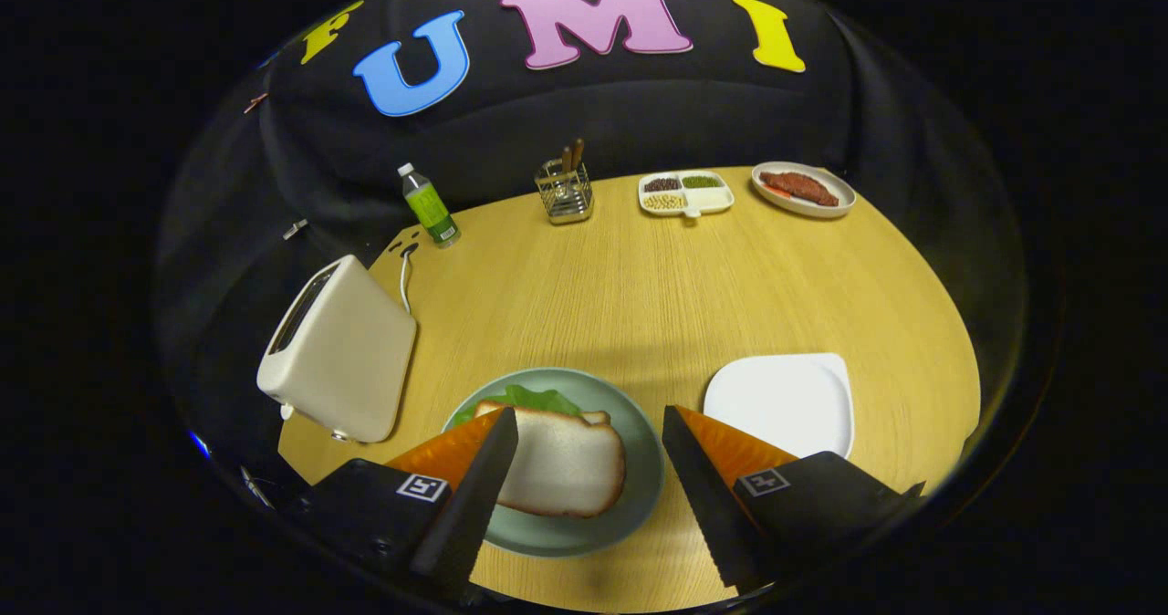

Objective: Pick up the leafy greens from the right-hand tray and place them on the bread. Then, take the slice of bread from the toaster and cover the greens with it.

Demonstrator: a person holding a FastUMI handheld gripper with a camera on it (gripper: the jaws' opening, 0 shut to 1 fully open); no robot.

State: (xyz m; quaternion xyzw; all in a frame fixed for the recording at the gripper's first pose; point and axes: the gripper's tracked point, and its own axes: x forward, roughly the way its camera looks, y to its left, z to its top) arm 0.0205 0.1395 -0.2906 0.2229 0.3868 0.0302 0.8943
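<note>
A slice of bread [566,464] lies on top of leafy greens [529,400] on a pale green plate [639,469], just ahead of and between my fingers. The greens stick out from under the bread's far edge. My gripper [590,419] is open above the plate, with nothing held; the left fingertip [497,442] overlaps the bread's left edge in the view. A cream toaster [342,350] stands to the left of the plate. A white square tray [785,403] sits to the right of the plate, bare.
At the table's far edge stand a green-labelled bottle [429,206], a wire utensil holder [564,191], a divided dish of beans [684,193] and an oval plate of meat [803,188]. The toaster's white cord [404,277] runs toward the bottle.
</note>
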